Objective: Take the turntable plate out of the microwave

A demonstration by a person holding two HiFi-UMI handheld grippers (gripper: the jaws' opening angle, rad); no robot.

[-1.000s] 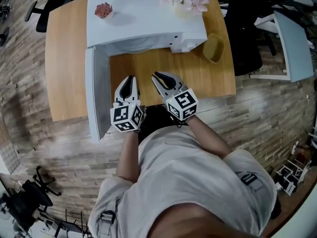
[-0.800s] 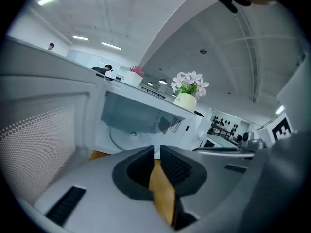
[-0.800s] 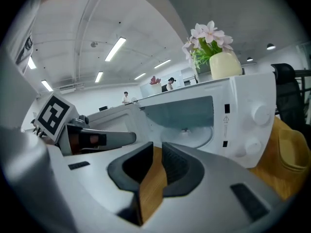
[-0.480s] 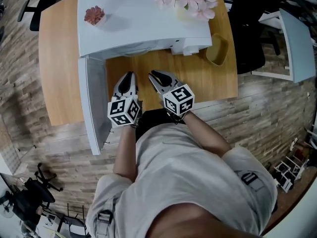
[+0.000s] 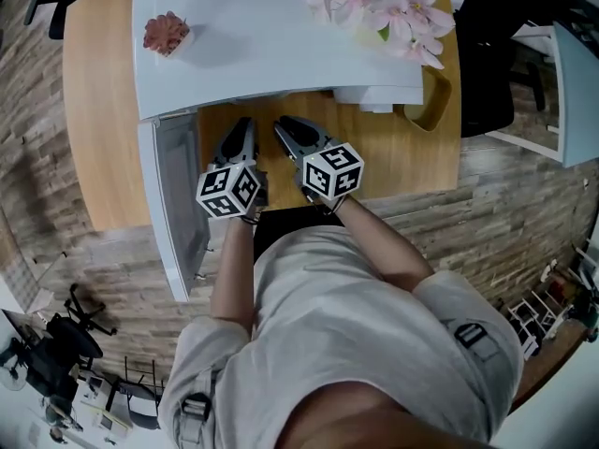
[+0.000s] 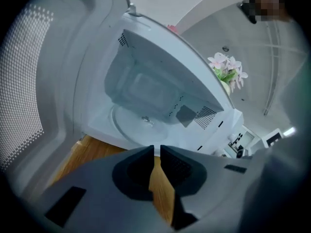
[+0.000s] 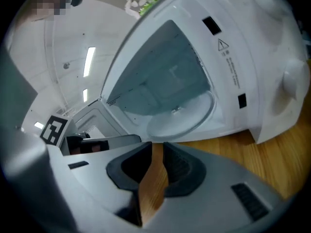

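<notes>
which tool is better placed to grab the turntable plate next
Probably the right tool: its empty jaws have just been opening, with the turntable plate straight ahead. The left tool stands narrower.

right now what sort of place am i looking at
Most likely an open-plan office or lab, not a home kitchen. The microwave sits on a wooden desk, black office chairs stand around on the plank floor, and long ceiling strip lights show in the right gripper view.
</notes>
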